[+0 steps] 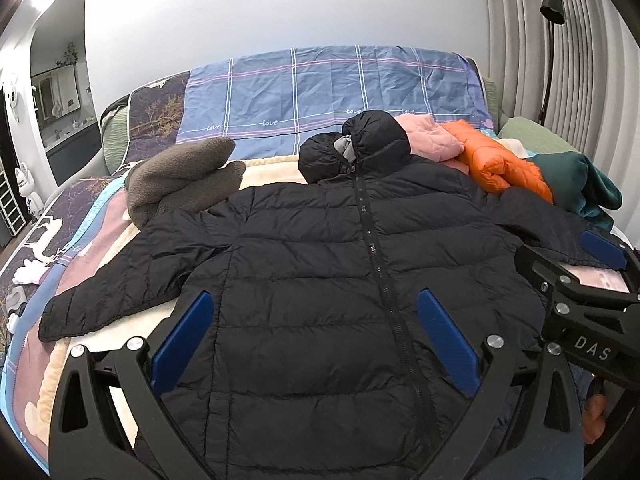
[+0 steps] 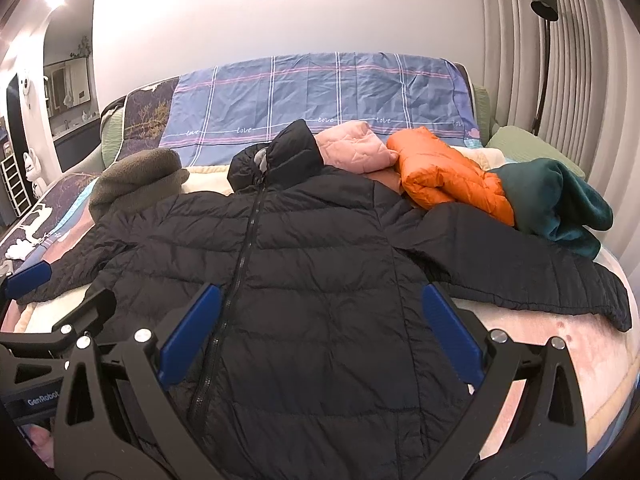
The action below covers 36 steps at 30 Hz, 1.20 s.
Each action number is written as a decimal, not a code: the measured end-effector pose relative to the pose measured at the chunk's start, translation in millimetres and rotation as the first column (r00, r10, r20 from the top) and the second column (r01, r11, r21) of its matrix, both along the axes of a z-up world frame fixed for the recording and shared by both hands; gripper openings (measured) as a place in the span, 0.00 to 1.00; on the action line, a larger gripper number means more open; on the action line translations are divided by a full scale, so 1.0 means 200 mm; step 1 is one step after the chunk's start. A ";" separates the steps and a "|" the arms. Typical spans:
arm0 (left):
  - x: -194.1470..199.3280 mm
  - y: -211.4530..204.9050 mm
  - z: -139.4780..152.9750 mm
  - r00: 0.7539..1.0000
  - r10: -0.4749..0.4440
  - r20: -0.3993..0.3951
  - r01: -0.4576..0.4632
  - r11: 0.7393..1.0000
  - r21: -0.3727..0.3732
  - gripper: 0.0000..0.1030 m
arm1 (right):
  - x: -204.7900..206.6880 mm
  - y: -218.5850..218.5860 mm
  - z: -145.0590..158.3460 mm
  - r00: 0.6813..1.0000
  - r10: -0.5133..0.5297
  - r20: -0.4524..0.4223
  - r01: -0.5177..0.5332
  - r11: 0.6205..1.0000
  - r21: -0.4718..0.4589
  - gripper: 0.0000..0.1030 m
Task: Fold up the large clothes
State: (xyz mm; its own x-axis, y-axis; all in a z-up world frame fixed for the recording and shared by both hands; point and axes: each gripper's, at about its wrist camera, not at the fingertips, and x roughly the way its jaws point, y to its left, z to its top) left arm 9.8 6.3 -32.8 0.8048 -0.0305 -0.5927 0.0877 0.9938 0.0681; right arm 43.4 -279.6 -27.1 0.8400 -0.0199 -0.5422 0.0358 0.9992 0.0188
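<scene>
Bed (image 1: 48,264) | black jacket (image 1: 312,264) flat | orange jacket (image 1: 500,164) beside hood

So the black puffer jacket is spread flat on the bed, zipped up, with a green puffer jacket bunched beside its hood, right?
Not quite: the bunched puffer jacket is orange, not green, as the right wrist view shows. The black puffer jacket does lie spread flat on the bed, zipped up.

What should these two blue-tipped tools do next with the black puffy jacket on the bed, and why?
Probably take one sleeve and fold it in over the chest. The black jacket lies flat, zipped, with both sleeves spread out. Both tools hang open above its lower half, holding nothing. The left tool sits nearest the left sleeve, so moving out to its cuff seems a sensible start.
</scene>
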 end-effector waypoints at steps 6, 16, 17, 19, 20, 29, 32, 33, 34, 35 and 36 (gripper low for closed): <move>-0.01 0.00 0.00 1.000 -0.010 0.006 0.010 1.000 -0.006 0.99 | 0.00 0.00 0.00 1.000 -0.002 0.001 0.002 1.000 0.002 0.98; -0.01 0.00 0.00 1.000 -0.011 0.008 0.011 1.000 -0.005 0.99 | 0.00 -0.01 0.00 1.000 -0.002 -0.001 0.002 1.000 -0.002 0.98; -0.02 0.00 0.00 1.000 -0.012 0.009 0.012 1.000 -0.006 0.99 | -0.01 -0.01 0.00 1.000 -0.001 -0.001 0.001 1.000 -0.004 0.98; -0.02 0.00 0.00 1.000 -0.013 0.011 0.013 1.000 -0.008 0.99 | -0.01 0.00 0.00 1.000 0.001 0.000 -0.001 1.000 -0.008 0.98; -0.02 0.00 0.00 1.000 -0.014 0.011 0.014 1.000 -0.009 0.99 | -0.01 0.00 0.00 1.000 0.001 0.001 -0.001 1.000 -0.009 0.98; -0.02 0.01 0.00 1.000 -0.015 0.011 0.015 1.000 -0.010 0.99 | -0.01 0.00 0.01 1.000 0.001 0.002 -0.001 1.000 -0.014 0.98; -0.02 0.01 0.00 1.000 -0.015 0.010 0.015 1.000 -0.006 0.99 | -0.01 0.01 0.01 1.000 0.002 0.004 -0.002 1.000 -0.014 0.98; -0.02 0.01 0.00 1.000 -0.015 0.010 0.015 1.000 -0.004 0.99 | -0.02 0.01 0.01 1.000 0.004 0.004 -0.004 1.000 -0.014 0.98; -0.02 0.01 0.00 1.000 -0.016 0.011 0.016 1.000 -0.003 0.99 | -0.02 0.01 0.01 1.000 0.006 0.005 -0.006 1.000 -0.015 0.98; -0.02 0.01 0.01 1.000 -0.015 0.012 0.015 1.000 -0.002 0.99 | -0.02 0.01 0.02 1.000 0.008 0.006 -0.008 1.000 -0.017 0.98; -0.03 0.01 0.01 1.000 -0.016 0.013 0.016 1.000 -0.004 0.99 | -0.02 0.01 0.02 1.000 0.010 0.006 -0.010 1.000 -0.018 0.98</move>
State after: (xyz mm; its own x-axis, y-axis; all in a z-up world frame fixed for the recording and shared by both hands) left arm 4.3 8.4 -31.6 0.8120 -0.0458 -0.5819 0.1026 0.9926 0.0651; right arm 40.3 -276.9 -23.7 0.8437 -0.0217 -0.5363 0.0262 0.9997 0.0007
